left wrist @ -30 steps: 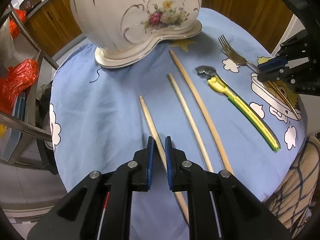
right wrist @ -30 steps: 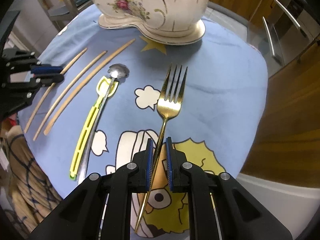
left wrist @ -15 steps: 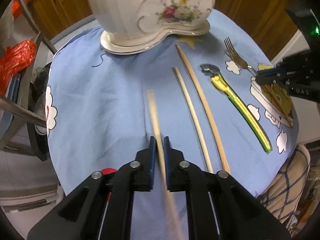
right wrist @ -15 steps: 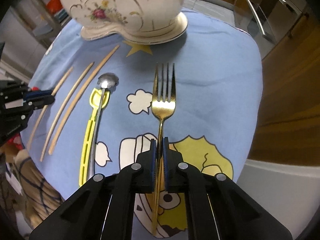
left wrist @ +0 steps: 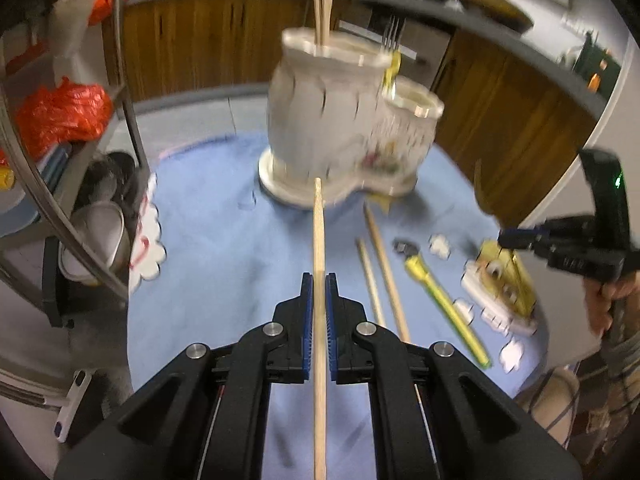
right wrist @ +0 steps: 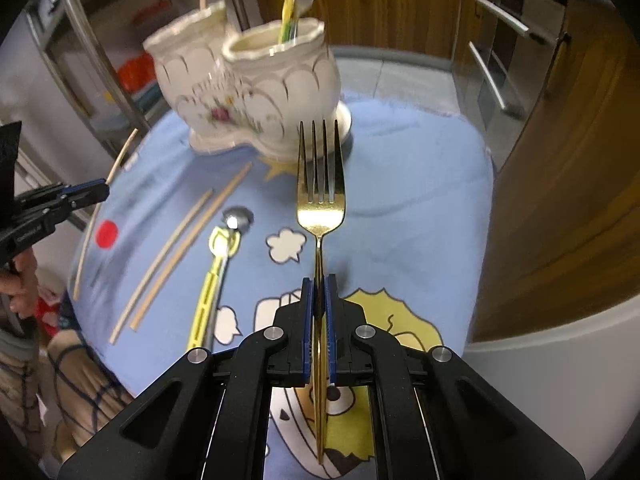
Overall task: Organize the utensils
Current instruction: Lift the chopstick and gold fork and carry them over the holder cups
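The white ceramic holder (right wrist: 256, 92) stands at the far side of the blue-clothed counter (right wrist: 420, 200). The left gripper (left wrist: 319, 292) has its jaws clamped on a wooden chopstick (left wrist: 319, 240) whose long axis points toward the holder. The right gripper (right wrist: 319, 296) pinches the gold fork (right wrist: 320, 200), tines forward, above the counter.

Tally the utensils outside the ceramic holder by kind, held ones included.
Chopsticks: 3 (one in the left tool, two on the cloth)
Fork: 1 (in the right tool)
Spoon: 1 (on the cloth)
Total: 5
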Action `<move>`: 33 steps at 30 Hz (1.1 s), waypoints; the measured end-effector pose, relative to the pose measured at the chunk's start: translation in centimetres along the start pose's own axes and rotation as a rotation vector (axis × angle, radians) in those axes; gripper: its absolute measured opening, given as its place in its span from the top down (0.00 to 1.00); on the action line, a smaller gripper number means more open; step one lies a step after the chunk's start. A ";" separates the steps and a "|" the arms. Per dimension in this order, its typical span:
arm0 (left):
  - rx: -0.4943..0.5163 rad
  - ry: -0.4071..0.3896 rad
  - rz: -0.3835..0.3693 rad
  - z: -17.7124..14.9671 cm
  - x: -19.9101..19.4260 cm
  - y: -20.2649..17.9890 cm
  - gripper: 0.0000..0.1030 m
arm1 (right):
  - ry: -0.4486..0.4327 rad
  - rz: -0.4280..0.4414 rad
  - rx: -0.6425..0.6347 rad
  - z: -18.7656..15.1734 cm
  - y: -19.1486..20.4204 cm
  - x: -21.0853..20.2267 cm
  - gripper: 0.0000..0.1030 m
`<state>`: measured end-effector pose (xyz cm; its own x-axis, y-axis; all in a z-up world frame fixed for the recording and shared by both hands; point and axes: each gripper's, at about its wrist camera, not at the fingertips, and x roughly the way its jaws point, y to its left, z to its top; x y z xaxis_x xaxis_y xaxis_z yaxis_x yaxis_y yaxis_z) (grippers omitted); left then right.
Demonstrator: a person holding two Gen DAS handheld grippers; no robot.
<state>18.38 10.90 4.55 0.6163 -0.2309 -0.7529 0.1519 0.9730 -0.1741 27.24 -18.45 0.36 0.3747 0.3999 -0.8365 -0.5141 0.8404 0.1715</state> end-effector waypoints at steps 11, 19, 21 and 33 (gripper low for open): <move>-0.009 -0.207 -0.002 -0.4 -1.2 -3.5 0.95 | -0.166 0.038 0.034 -1.3 0.0 -1.1 0.94; -0.013 -0.365 0.000 0.8 -2.6 -3.9 0.95 | -0.304 0.071 0.047 0.0 0.7 -2.4 0.94; -0.022 -0.401 -0.005 1.3 -2.9 -3.8 0.95 | -0.339 0.071 0.046 0.5 0.9 -2.6 0.94; -0.037 -0.594 0.014 4.6 -3.6 -3.1 0.95 | -0.501 0.076 0.020 4.6 1.9 -4.2 0.94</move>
<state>19.25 8.67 10.79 0.9466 -0.1718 -0.2728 0.1200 0.9732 -0.1964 28.18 -16.85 6.63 0.6631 0.5827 -0.4699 -0.5413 0.8068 0.2368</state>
